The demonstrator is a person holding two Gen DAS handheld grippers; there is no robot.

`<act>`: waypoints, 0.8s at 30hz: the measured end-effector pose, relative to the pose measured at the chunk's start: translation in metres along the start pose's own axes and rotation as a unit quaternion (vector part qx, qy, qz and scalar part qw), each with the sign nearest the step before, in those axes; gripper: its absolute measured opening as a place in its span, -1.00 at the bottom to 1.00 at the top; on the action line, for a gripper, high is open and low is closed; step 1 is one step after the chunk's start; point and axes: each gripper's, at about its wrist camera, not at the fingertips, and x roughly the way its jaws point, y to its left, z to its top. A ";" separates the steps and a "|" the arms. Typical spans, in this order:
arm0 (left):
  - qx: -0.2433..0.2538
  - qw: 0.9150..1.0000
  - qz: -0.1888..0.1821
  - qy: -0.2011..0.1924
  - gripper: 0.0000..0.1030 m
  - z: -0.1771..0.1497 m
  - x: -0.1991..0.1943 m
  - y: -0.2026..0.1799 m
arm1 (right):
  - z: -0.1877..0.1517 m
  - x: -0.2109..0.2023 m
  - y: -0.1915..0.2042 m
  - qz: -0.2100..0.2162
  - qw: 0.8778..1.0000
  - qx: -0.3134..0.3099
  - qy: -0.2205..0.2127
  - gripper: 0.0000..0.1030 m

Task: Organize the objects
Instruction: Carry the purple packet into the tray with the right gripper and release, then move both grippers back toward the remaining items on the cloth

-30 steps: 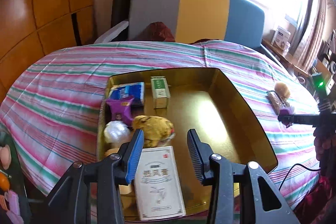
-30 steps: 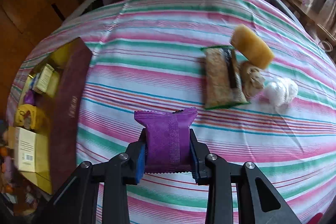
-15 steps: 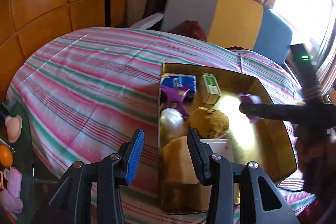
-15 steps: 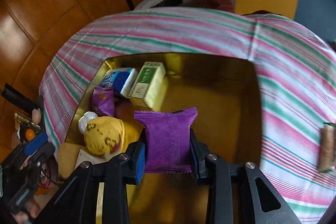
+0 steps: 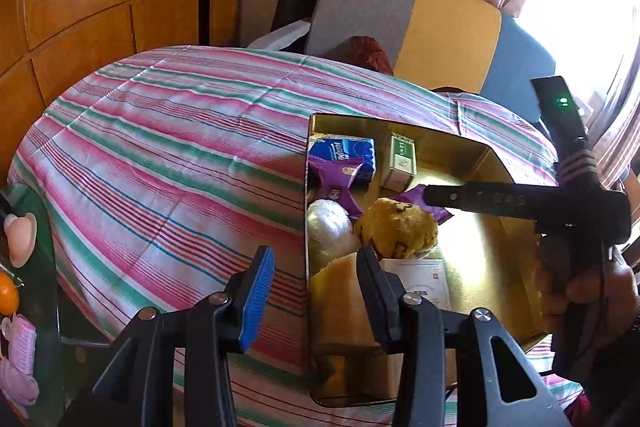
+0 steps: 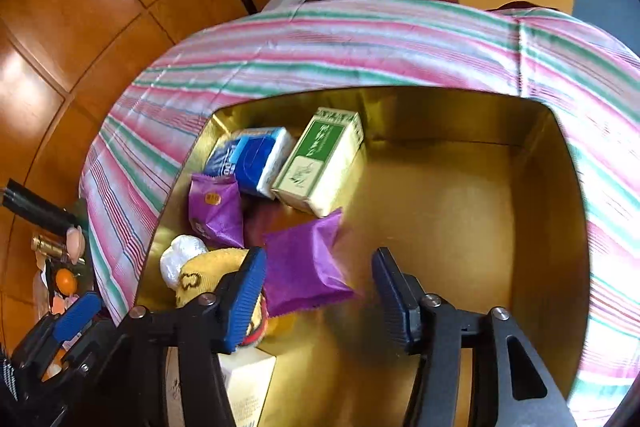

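Observation:
A gold box sits on the striped tablecloth. My right gripper is open over the box. A purple snack packet lies tilted between its fingers, free of the pads, inside the box; it also shows in the left wrist view. The box also holds a second purple packet, a blue tissue pack, a green-and-cream carton, a yellow plush item and a white wrapped ball. My left gripper is open and empty at the box's near left wall.
A white booklet-like box and a tan block lie at the box's near end. Chairs in grey, yellow and blue stand behind the table. A dark side stand with small toys is at the left.
My right gripper carried the purple packet from the tablecloth to over the gold box, then opened and let it go into the box. My left gripper shifted left of the box, still open.

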 end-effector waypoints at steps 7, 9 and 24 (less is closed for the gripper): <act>0.028 1.000 -0.003 -0.009 -0.16 0.000 -0.010 -0.018 | -0.014 -0.041 -0.019 -0.007 0.999 0.021 -0.030 0.46; 0.037 0.999 -0.005 -0.011 -0.15 -0.001 -0.011 -0.024 | -0.022 -0.054 -0.028 -0.010 0.999 0.025 -0.038 0.55; 0.098 0.995 -0.018 -0.009 -0.15 -0.003 -0.019 -0.073 | -0.072 -0.143 -0.133 -0.063 0.988 0.107 -0.091 0.72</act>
